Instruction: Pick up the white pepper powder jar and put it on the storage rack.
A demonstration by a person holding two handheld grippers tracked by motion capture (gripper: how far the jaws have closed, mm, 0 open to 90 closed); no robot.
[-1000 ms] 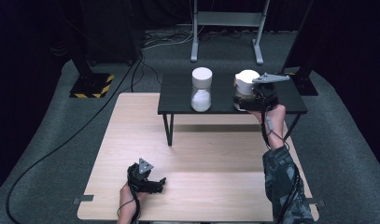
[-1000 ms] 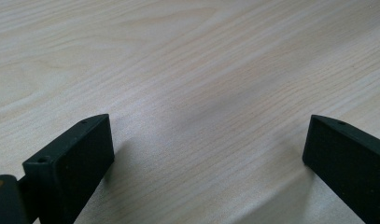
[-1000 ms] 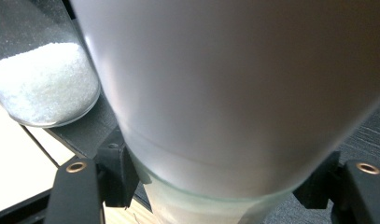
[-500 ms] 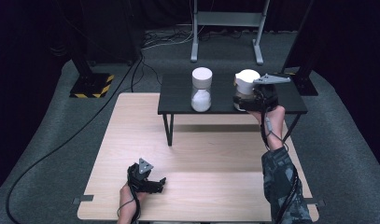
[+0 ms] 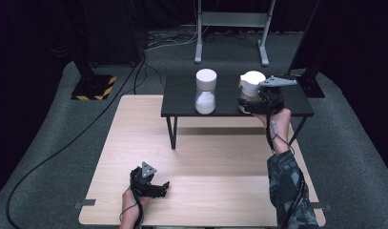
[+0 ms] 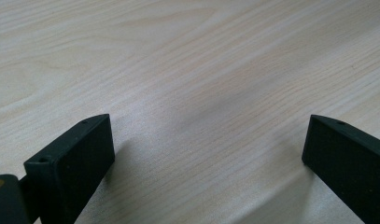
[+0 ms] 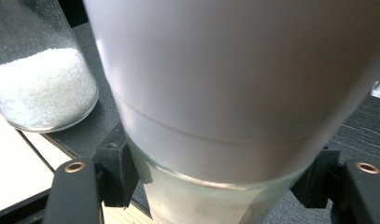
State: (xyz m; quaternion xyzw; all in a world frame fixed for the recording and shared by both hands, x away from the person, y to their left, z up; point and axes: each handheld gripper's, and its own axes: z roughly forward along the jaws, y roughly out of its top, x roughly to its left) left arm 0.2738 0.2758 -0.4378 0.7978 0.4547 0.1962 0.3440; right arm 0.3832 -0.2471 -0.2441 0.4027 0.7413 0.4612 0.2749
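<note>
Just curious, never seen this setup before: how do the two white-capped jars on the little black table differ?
The left jar stands free, while the right jar is clamped between the fingers of the right gripper. The left jar shows clear glass part full of white grains; the right jar's glass is mostly hidden behind its grip, so its filling cannot be told. Both stand upright on the black table, each under a white cap.

On the raised shelf (image 5: 229, 95) at the surface's (image 5: 206, 157) far edge, two jars stand apart: your right hand-held gripper (image 5: 251, 102) clasps the right jar (image 5: 252, 83); left jar (image 5: 206, 90) beside it. Your left hand-held gripper (image 5: 160, 188) rests near the front.
</note>
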